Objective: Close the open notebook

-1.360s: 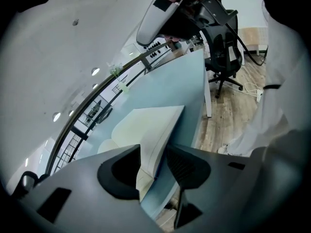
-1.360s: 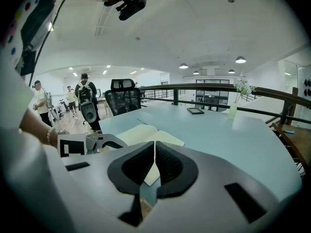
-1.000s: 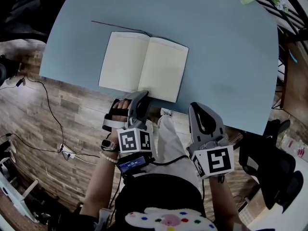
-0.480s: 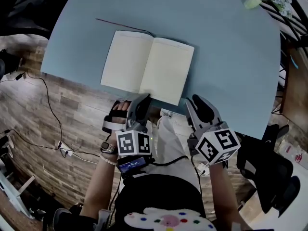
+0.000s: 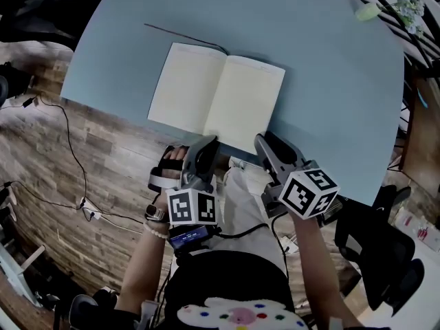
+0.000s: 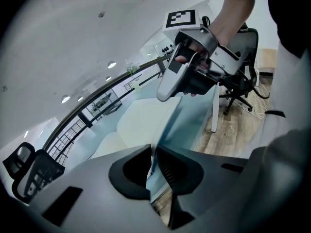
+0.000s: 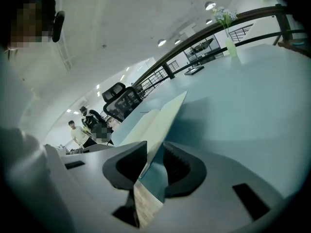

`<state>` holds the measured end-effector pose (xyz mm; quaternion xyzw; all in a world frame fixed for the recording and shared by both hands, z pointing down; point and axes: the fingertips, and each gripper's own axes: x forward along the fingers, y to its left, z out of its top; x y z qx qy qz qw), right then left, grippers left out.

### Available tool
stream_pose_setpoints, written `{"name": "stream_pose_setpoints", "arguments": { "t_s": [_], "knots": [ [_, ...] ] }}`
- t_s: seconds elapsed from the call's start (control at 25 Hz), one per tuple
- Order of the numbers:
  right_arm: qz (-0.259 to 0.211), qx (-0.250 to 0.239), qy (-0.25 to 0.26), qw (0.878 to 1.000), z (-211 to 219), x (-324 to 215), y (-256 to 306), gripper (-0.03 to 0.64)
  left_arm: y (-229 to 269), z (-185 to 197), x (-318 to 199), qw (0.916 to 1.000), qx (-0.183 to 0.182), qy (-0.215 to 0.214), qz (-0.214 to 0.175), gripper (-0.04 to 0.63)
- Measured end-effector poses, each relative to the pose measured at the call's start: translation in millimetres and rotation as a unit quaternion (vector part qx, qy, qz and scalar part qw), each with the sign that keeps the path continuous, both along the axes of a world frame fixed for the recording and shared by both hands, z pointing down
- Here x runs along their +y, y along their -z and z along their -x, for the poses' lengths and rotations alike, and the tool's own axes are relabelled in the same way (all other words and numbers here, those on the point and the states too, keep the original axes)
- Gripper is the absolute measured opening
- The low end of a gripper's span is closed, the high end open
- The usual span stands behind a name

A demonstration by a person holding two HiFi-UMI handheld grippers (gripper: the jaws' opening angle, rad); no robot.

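Head view has the right gripper [image 5: 265, 143] shifted since a second ago. It then hung further right and nearer to us; now it has rolled over and its tip is at the near right corner of the notebook [image 5: 216, 95]. Its fingers stand apart, and its own view shows the right page's corner running into the gap, not yet pressed.

The left gripper [image 5: 207, 144] has hardly moved. Its fingers have just been closing and are drawn to a thin slit on what we take to be the notebook's near edge by the spine. We judge that the left steadies the book while the right readies to lift the right half over. The closing itself has not begun.

The notebook lies open and flat by the near edge of the table [image 5: 330, 81], with both pale pages bare and the spine running near to far. A thin dark ribbon [image 5: 182, 35] trails left from its far edge.
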<state>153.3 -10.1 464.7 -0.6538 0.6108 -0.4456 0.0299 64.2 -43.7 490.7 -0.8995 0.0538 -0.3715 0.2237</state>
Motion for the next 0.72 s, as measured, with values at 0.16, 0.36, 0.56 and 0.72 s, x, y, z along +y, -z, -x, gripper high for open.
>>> {"name": "stream_pose_setpoints", "arguments": {
  "t_s": [0.16, 0.36, 0.56, 0.72],
  "knots": [
    [-0.012, -0.03, -0.02, 0.999, -3, -1, 5, 0.077, 0, 0, 1, 1.0, 0.002, 0.002, 0.003, 0.055],
    [-0.023, -0.068, -0.044, 0.996, -5, -4, 10, 0.06, -1, 0, -1, 0.9997, 0.008, 0.011, 0.022, 0.057],
    [-0.039, -0.09, -0.058, 0.994, -3, -10, 20, 0.052, 6, 4, -2, 0.9987, 0.019, 0.021, 0.042, 0.057],
    [-0.041, -0.1, -0.064, 0.992, -3, -14, 27, 0.044, 17, 13, -8, 0.9955, 0.046, 0.055, 0.063, 0.043]
  ]
}}
